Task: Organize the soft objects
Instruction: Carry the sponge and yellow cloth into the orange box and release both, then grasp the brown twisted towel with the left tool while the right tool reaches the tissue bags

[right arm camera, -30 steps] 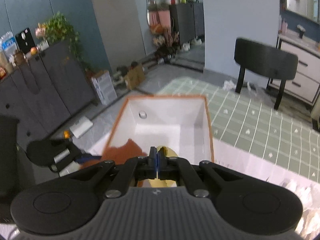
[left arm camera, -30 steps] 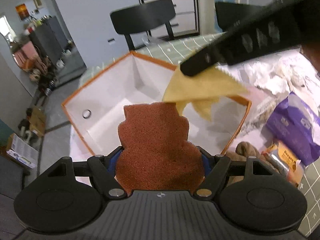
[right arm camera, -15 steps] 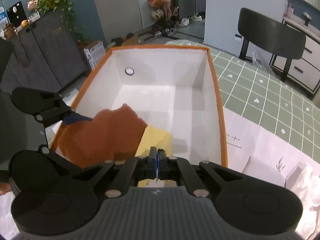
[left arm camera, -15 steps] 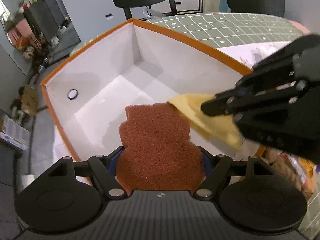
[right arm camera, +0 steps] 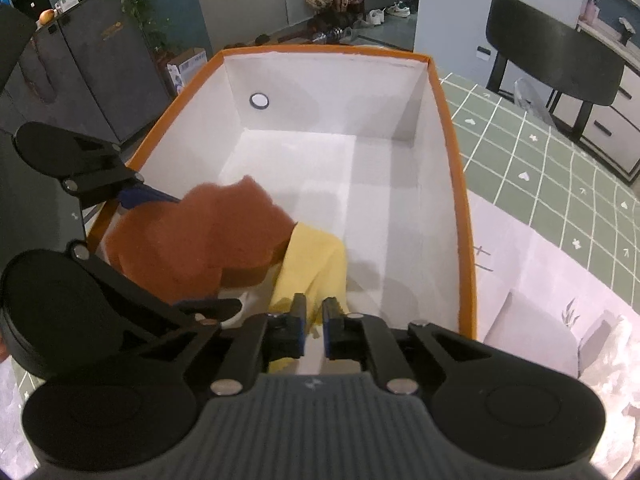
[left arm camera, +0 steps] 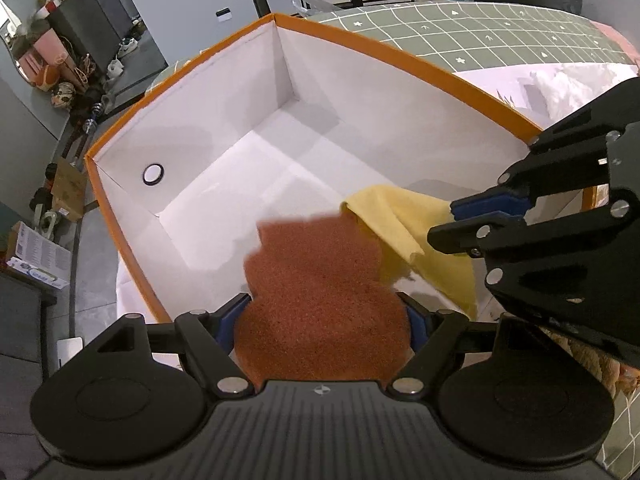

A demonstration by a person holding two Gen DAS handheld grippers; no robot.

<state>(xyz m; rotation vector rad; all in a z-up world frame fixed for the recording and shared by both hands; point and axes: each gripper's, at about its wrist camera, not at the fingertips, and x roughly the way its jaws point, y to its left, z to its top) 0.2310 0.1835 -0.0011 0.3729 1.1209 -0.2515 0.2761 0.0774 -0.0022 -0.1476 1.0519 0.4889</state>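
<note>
A white box with an orange rim (left arm camera: 400,56) (right arm camera: 320,49) fills both views. My left gripper (left arm camera: 322,308) (right arm camera: 200,252) hangs over its near corner, jaws wide and opening. Between its fingers sits a rust-brown sponge (left arm camera: 320,288) (right arm camera: 192,240), blurred and tilting down into the box, no longer pinched. My right gripper (right arm camera: 314,312) (left arm camera: 452,220) reaches in beside it. Its jaws are opening, with a narrow gap showing between the pads. A yellow cloth (right arm camera: 312,268) (left arm camera: 404,224) droops from its fingertips onto the box floor, partly under the sponge.
The box stands on a table with a green grid cloth (right arm camera: 540,152) and a white printed sheet (right arm camera: 520,264). Black chairs (right arm camera: 552,56) stand behind it. A beige woolly item (left arm camera: 580,360) lies right of the box. A dark cabinet (right arm camera: 100,52) is off to the left.
Both grippers came down into the box with their loads. The right jaws, shut on the yellow cloth before, now stand slightly apart. The sponge has turned blurred and tipped forward.
</note>
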